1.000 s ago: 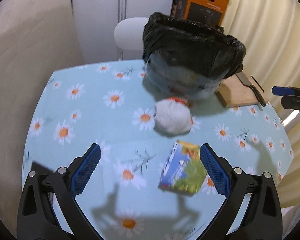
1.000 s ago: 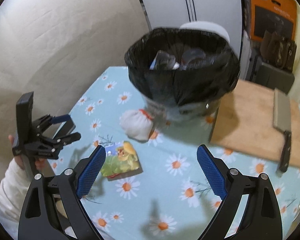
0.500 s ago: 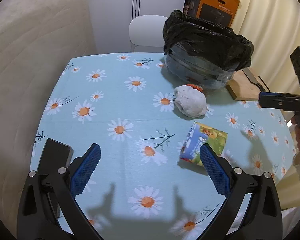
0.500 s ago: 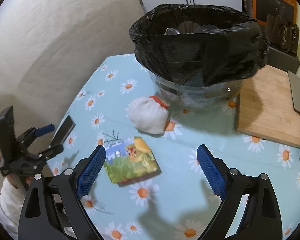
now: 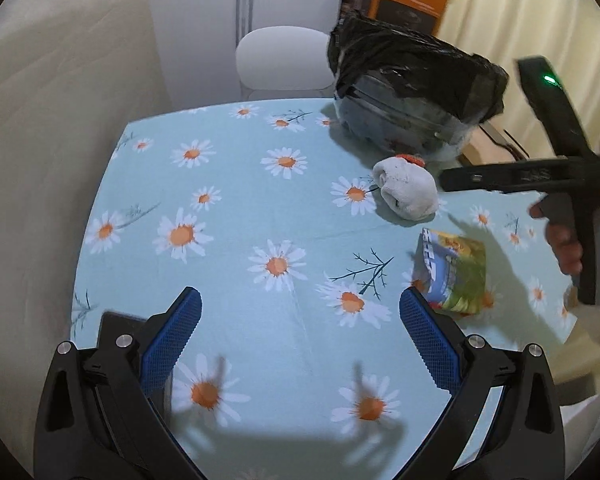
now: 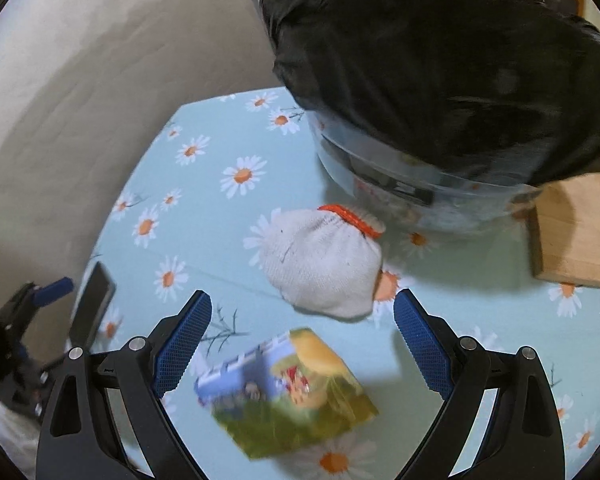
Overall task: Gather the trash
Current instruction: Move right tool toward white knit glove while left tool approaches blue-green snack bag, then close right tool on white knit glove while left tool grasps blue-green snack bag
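Note:
A white balled sock with an orange cuff [image 6: 320, 264] [image 5: 406, 189] lies on the daisy tablecloth beside a bin lined with a black bag [image 6: 440, 80] [image 5: 412, 96]. A colourful printed carton [image 6: 288, 392] [image 5: 454, 272] lies flat nearer the table's front. My right gripper [image 6: 302, 334] is open, low over the table, with the carton between and below its fingers and the sock just ahead. My left gripper [image 5: 300, 336] is open and empty over bare tablecloth, left of the carton. The right gripper's body [image 5: 548, 176] shows in the left wrist view.
A wooden cutting board [image 6: 576, 232] lies right of the bin. A dark phone [image 6: 92, 308] [image 5: 120, 332] lies at the table's left front, under my left gripper. A white chair [image 5: 284, 60] and an orange box [image 5: 408, 0] stand behind the table.
My right gripper has dropped and moved forward towards the sock and carton, which now fill its view. My left gripper has drawn back and shifted left, away from the carton.

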